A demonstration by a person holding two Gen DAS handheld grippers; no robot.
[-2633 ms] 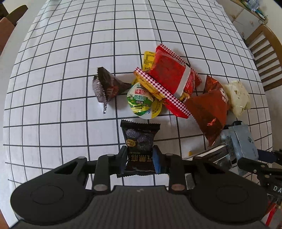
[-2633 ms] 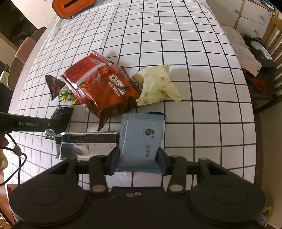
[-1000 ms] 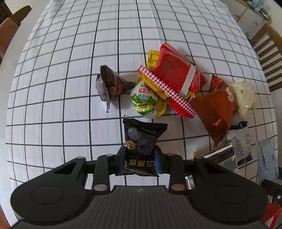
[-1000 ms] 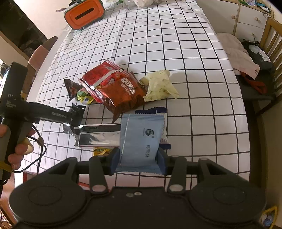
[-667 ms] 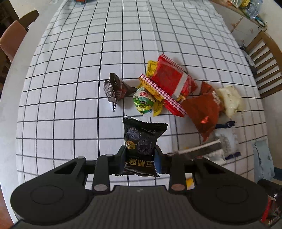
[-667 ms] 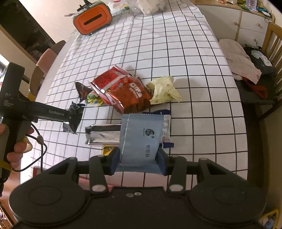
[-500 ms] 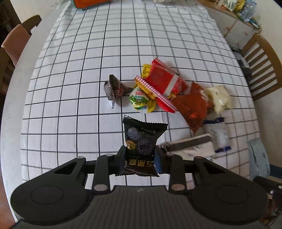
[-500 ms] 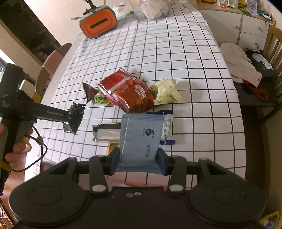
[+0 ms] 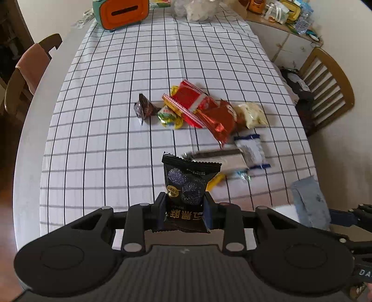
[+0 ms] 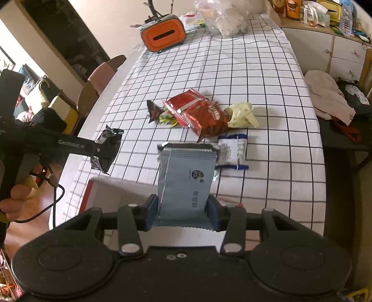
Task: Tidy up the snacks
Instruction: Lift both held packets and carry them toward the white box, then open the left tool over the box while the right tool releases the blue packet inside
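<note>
My left gripper [image 9: 184, 215] is shut on a black snack packet [image 9: 187, 185] and holds it raised above the near edge of the checked table [image 9: 104, 116]. My right gripper [image 10: 183, 215] is shut on a grey-blue packet [image 10: 186, 176], also raised at the near edge. Each held packet shows in the other view: the grey-blue packet [image 9: 310, 204] and the black packet [image 10: 108, 148]. On the table lies a pile of snacks: a red bag [image 9: 195, 102], an orange-red bag [image 9: 220, 120], a pale yellow bag [image 9: 253, 115], a dark brown wrapper [image 9: 143, 109], a silver bar [image 9: 220, 158] and a white-blue packet [image 9: 251, 151].
A white box with a red edge [image 10: 121, 195] sits below the near table edge, under my right gripper. An orange case [image 10: 164, 36] and a clear plastic bag [image 10: 226, 21] stand at the far end. Wooden chairs flank the table, one on the right [image 9: 325, 88] and one on the left [image 9: 28, 69].
Both grippers have risen and pulled back from the table with their packets held. More of the table and room shows, and the white box has come into the right wrist view.
</note>
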